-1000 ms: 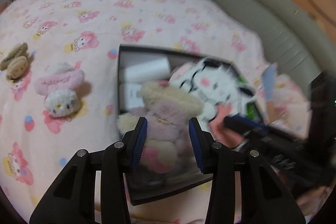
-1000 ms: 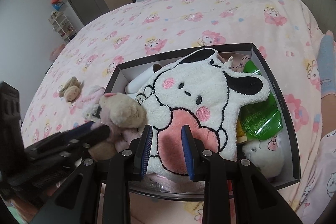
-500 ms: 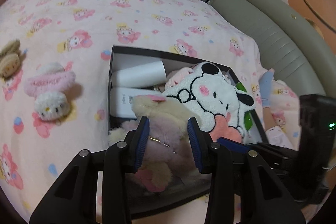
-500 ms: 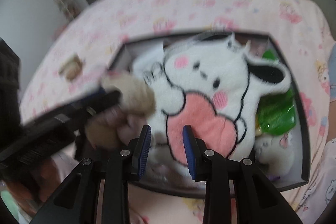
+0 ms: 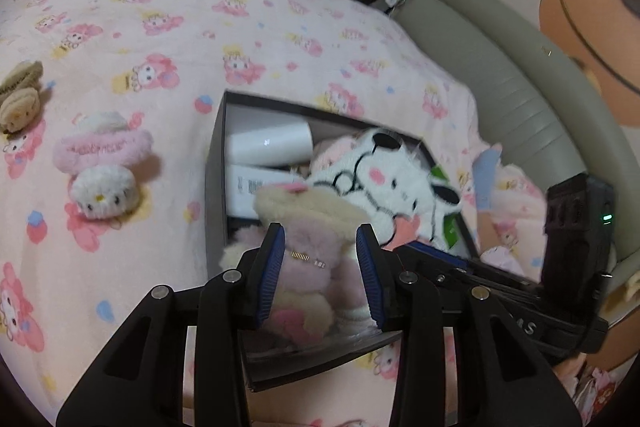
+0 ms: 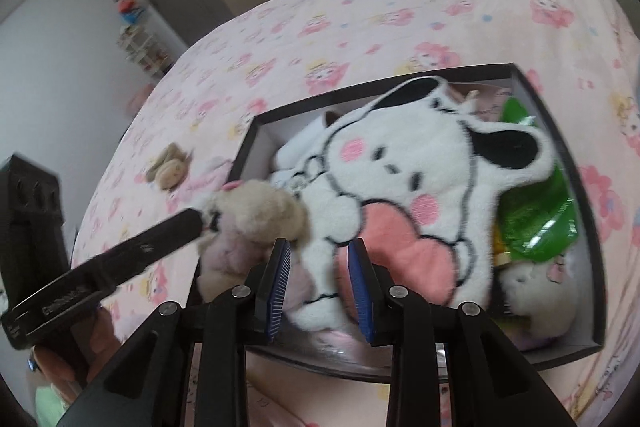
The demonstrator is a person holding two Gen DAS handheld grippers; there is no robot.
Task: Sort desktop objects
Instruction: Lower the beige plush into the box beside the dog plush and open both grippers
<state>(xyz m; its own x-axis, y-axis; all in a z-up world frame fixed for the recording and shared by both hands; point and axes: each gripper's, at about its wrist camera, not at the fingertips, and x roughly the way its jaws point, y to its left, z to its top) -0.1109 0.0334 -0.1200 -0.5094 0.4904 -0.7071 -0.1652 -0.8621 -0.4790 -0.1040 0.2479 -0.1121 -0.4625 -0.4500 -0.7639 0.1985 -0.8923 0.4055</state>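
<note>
The beige-and-pink plush toy (image 5: 308,247) hangs over the black box's (image 5: 214,163) near-left corner, pinched by the left tongs (image 5: 320,263). Right tongs (image 6: 318,281) stand part-spread over the white dog plush (image 6: 420,187), gripping nothing. No writing is legible.

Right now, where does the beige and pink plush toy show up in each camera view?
Left wrist view: the plush toy sits low in the centre, between the left tongs, over the near end of the black box.
Right wrist view: left of centre, held by the left tongs.
Shared landmark: the white dog plush in the box.
</note>
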